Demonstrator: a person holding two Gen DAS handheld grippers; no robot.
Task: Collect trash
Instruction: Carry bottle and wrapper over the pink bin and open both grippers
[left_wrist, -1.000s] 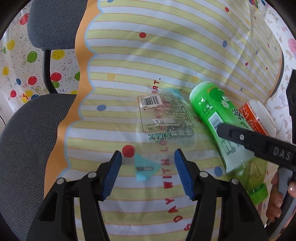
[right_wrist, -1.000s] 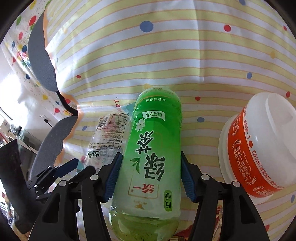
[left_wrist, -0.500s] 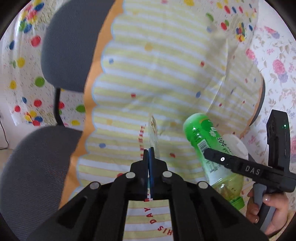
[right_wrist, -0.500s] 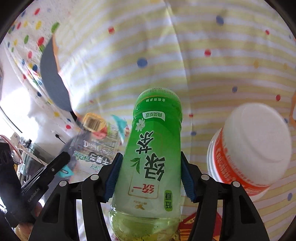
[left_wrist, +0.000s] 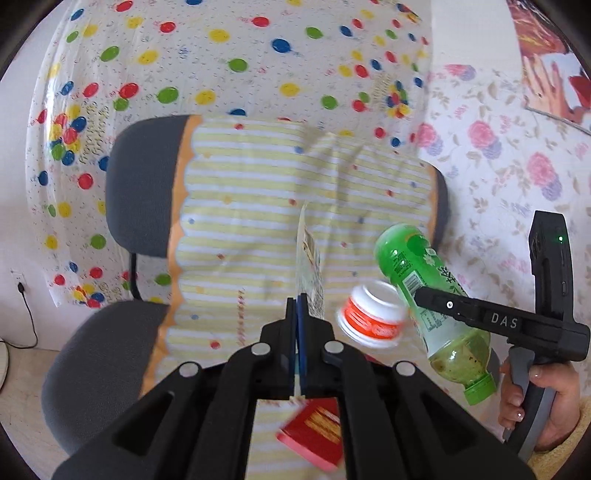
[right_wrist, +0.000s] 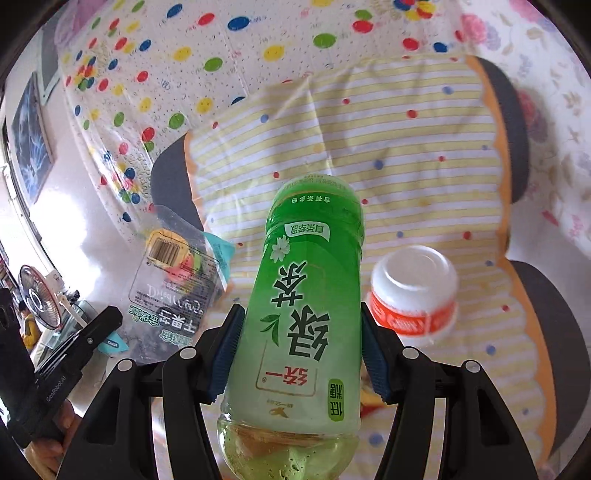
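Right gripper (right_wrist: 300, 354) jaws grip green tea bottle (right_wrist: 306, 317), dregs inside; left gripper (left_wrist: 298, 332) jaws pinch clear wrapper (left_wrist: 309, 273); upturned cup (right_wrist: 413, 291) on chair.

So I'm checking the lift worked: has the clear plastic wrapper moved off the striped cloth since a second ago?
Yes. The clear wrapper, pinched in the left tongs, has risen off the striped cloth where it lay flat and now hangs edge-on.

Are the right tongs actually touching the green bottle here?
Touching. The right wrist view shows both blue pads of the right tongs pressed against the sides of the green bottle, holding it lifted.
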